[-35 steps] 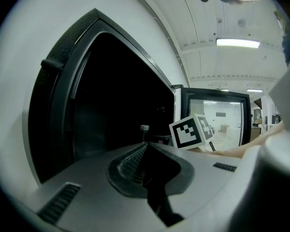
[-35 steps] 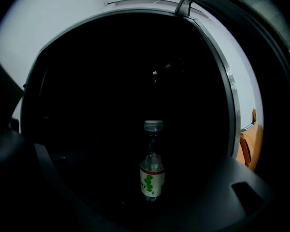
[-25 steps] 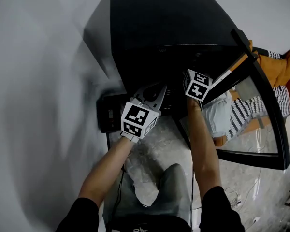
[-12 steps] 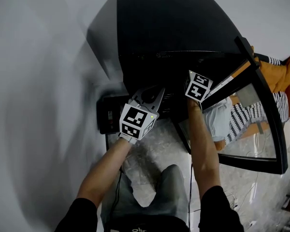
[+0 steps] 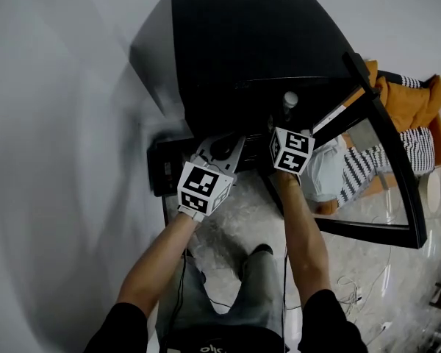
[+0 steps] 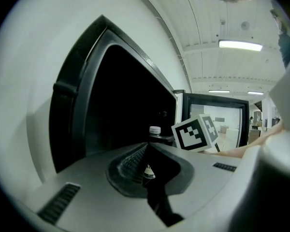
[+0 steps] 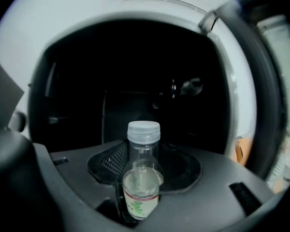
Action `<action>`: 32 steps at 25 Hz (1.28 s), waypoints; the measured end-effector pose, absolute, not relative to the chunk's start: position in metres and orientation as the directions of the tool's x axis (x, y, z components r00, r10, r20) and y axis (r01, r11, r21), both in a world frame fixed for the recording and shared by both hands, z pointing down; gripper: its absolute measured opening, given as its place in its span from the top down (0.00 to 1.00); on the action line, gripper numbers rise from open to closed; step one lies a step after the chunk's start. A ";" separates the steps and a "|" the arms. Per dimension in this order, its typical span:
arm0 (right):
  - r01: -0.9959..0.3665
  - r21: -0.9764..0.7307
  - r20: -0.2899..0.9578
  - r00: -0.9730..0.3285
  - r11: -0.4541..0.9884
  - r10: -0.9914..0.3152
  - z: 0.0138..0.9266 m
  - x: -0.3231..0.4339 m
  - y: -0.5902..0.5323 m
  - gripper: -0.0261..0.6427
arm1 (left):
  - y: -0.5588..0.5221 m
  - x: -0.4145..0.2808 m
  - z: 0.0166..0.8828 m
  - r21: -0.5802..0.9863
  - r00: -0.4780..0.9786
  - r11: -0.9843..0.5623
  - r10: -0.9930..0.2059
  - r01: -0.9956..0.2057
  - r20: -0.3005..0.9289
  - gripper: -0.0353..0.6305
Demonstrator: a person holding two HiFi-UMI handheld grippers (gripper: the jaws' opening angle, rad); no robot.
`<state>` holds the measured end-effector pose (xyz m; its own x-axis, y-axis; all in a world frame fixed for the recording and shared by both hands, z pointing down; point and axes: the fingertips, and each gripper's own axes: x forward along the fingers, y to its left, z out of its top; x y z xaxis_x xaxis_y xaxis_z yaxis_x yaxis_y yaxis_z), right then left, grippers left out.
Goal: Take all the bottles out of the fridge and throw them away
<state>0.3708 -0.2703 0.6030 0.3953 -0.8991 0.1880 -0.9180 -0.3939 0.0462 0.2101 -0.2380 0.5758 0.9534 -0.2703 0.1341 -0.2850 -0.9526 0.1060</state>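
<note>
Right claw faces the open fridge, dark just ahead. Its jaws have just been closing and now pinch a small clear bottle upright. Left claw alongside, jaws together, empty. Binning looks undone; more bottles inside, can't tell.

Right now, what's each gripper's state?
Left gripper: closed, empty.
Right gripper: jaws have just been closing, now holding the bottle.

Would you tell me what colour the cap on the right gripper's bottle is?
The bottle has a white cap; the right gripper view shows it best.
</note>
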 end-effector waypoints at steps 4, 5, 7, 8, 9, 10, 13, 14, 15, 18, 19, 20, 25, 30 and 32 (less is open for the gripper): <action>-0.931 0.022 0.215 0.361 -0.366 -0.907 0.586 0.342 -0.238 0.67 | -0.227 0.191 0.554 0.128 0.950 -0.947 -0.275 -0.294 0.148 0.94; -0.933 0.017 0.222 0.354 -0.360 -0.908 0.581 0.335 -0.229 0.67 | -0.223 0.186 0.548 0.133 0.950 -0.946 -0.274 -0.294 0.153 0.94; -0.938 0.010 0.234 0.338 -0.345 -0.912 0.567 0.319 -0.212 0.67 | -0.216 0.176 0.536 0.138 0.947 -0.945 -0.273 -0.297 0.167 0.94; -0.942 0.008 0.239 0.327 -0.335 -0.914 0.558 0.311 -0.203 0.67 | -0.212 0.171 0.530 0.140 0.946 -0.944 -0.273 -0.299 0.174 0.94; -0.946 0.007 0.243 0.315 -0.323 -0.917 0.549 0.302 -0.194 0.67 | -0.207 0.166 0.523 0.142 0.944 -0.943 -0.275 -0.301 0.180 0.94; -0.950 0.009 0.247 0.303 -0.311 -0.920 0.539 0.294 -0.185 0.67 | -0.203 0.161 0.515 0.144 0.943 -0.942 -0.276 -0.304 0.186 0.94; -0.961 0.010 0.253 0.271 -0.277 -0.929 0.505 0.272 -0.158 0.67 | -0.191 0.150 0.487 0.147 0.940 -0.939 -0.281 -0.311 0.195 0.94; -0.963 0.003 0.255 0.261 -0.269 -0.931 0.494 0.265 -0.149 0.67 | -0.187 0.146 0.476 0.150 0.938 -0.937 -0.284 -0.315 0.196 0.94; -0.965 -0.004 0.256 0.252 -0.262 -0.933 0.483 0.259 -0.140 0.67 | -0.182 0.142 0.466 0.153 0.937 -0.935 -0.289 -0.320 0.197 0.94; -0.971 -0.020 0.257 0.226 -0.239 -0.940 0.448 0.240 -0.115 0.67 | -0.169 0.128 0.432 0.163 0.932 -0.927 -0.306 -0.338 0.192 0.94; -0.973 -0.018 0.254 0.219 -0.231 -0.942 0.435 0.237 -0.108 0.67 | -0.165 0.126 0.421 0.162 0.931 -0.926 -0.311 -0.342 0.189 0.94; -0.975 -0.016 0.252 0.212 -0.223 -0.944 0.421 0.234 -0.101 0.67 | -0.161 0.124 0.409 0.160 0.930 -0.925 -0.315 -0.345 0.188 0.94; -0.981 -0.022 0.235 0.184 -0.194 -0.954 0.364 0.223 -0.060 0.67 | -0.130 0.113 0.364 0.146 0.929 -0.925 -0.322 -0.350 0.181 0.94; -0.987 -0.014 0.235 0.152 -0.160 -0.960 0.339 0.215 -0.038 0.67 | -0.123 0.111 0.339 0.147 0.925 -0.919 -0.343 -0.366 0.161 0.94; -0.989 -0.009 0.232 0.145 -0.151 -0.962 0.335 0.217 -0.035 0.67 | -0.123 0.112 0.333 0.138 0.924 -0.918 -0.352 -0.372 0.151 0.94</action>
